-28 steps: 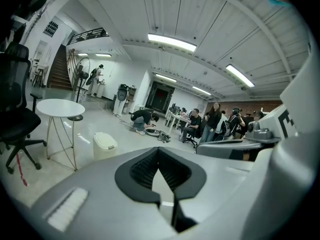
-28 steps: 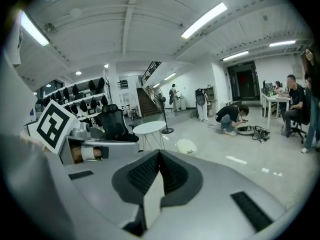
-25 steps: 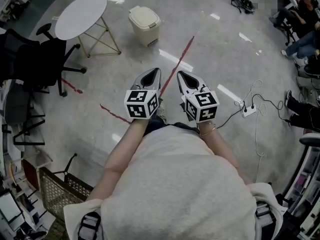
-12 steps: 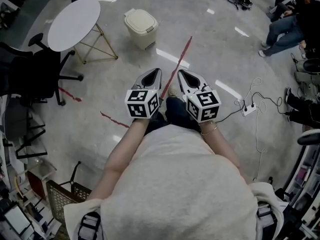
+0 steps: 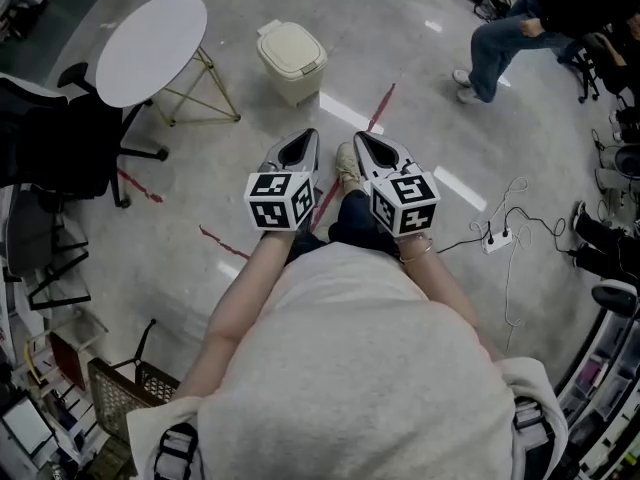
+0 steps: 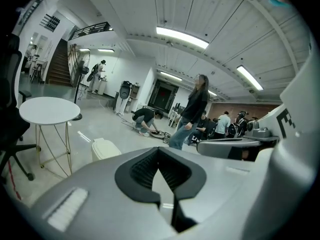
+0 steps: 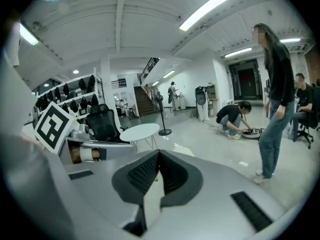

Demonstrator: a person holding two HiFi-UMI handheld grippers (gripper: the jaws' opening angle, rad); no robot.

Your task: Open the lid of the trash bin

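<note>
Held two grippers side by side: left gripper point(image 5: 308, 140) and right gripper point(image 5: 362, 141), jaws of each pressed together, pinching nothing. Farther out, saw one trash bin point(image 5: 291, 63), lid point(image 5: 291, 45) down, well apart from both; beside it, one round table point(image 5: 152, 33).

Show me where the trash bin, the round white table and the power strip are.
trash bin point(image 5: 291, 50), head view, on its closed lid.
round white table point(image 5: 150, 36), head view, on the tabletop's middle.
power strip point(image 5: 495, 241), head view, on its white body.
</note>
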